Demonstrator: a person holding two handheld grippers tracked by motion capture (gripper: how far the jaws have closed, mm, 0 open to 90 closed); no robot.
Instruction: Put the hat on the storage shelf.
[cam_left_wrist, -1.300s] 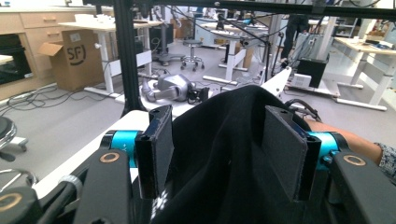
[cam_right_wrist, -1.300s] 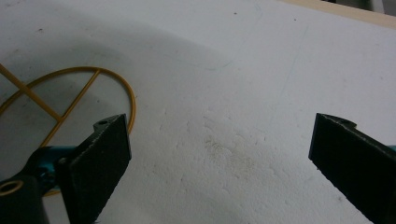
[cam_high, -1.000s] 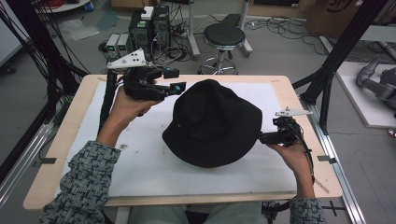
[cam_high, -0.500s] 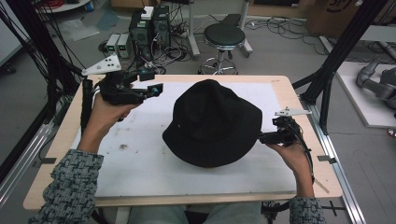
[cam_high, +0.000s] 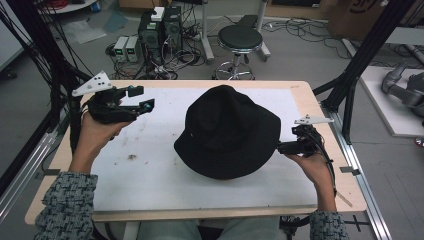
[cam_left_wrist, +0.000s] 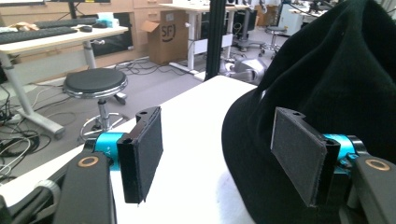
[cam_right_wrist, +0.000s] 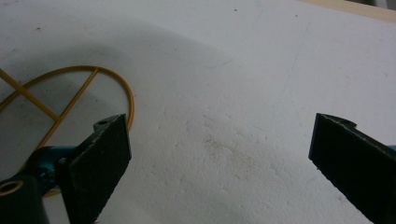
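Black hat (cam_high: 227, 131) sits between both open tongs on table (cam_high: 150, 170)

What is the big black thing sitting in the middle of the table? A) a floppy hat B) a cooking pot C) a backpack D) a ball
A: the black hat has a rounded crown and a soft brim spread flat on the white table top.
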